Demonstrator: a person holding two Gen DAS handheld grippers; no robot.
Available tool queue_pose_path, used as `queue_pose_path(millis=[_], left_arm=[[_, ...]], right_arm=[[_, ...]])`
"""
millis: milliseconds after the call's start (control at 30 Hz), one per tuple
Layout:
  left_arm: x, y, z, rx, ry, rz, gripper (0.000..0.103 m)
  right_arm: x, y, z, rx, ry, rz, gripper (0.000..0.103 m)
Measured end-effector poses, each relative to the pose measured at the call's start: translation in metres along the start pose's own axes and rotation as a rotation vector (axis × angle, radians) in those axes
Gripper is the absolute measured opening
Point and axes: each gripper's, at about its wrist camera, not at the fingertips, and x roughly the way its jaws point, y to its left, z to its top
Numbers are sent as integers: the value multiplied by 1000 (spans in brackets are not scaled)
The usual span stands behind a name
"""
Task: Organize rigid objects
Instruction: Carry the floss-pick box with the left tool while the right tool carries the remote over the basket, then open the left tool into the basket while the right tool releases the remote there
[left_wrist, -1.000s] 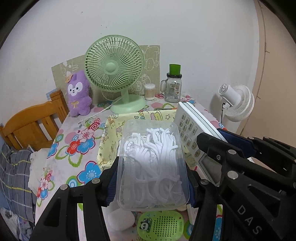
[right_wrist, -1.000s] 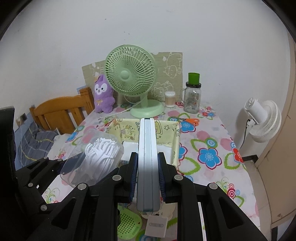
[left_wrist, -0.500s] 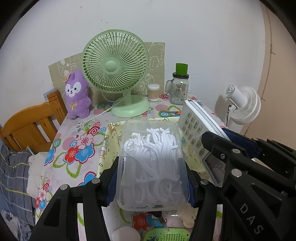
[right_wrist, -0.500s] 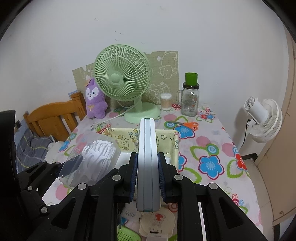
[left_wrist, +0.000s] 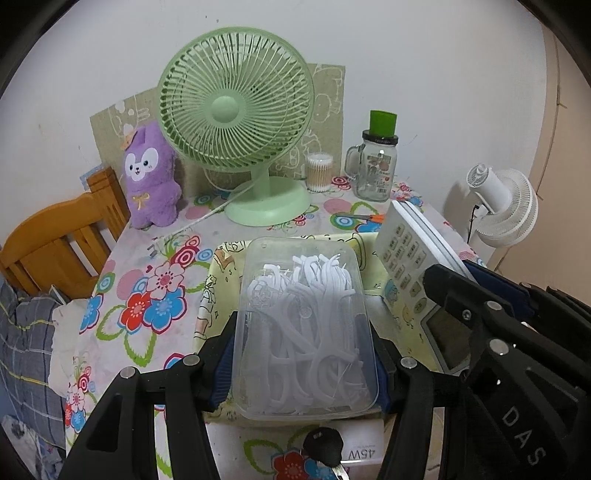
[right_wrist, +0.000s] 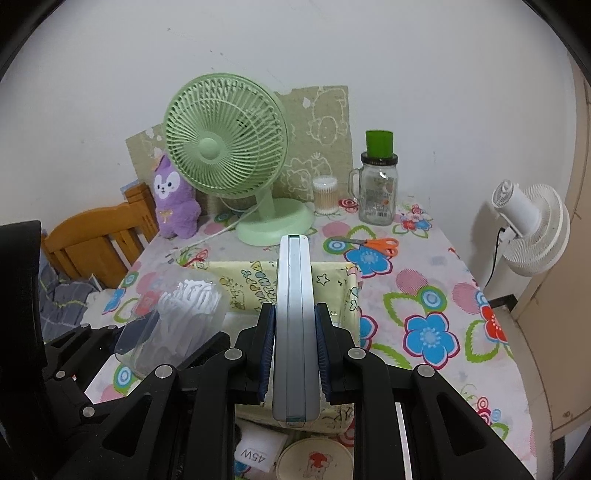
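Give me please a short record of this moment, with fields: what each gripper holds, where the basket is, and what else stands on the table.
left gripper: shut on clear box of floss picks
right gripper: shut on remote control, held on edge
yellow fabric basket: on table below both held items
table back: green fan, purple plush, glass jar, cotton swabs
near basket: orange scissors

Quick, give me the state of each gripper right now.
Left gripper: closed on the clear box of floss picks.
Right gripper: closed on the remote control, held edge-up.
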Motion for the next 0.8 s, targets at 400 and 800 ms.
queue_pose_path(millis=[400,800], left_arm=[[36,12,6,-27,55,6,61],[56,10,1,-5,88,32,61]], right_arm=[[40,-9,0,48,49,-45,24],[58,-13,-8,37,71,-110,24]])
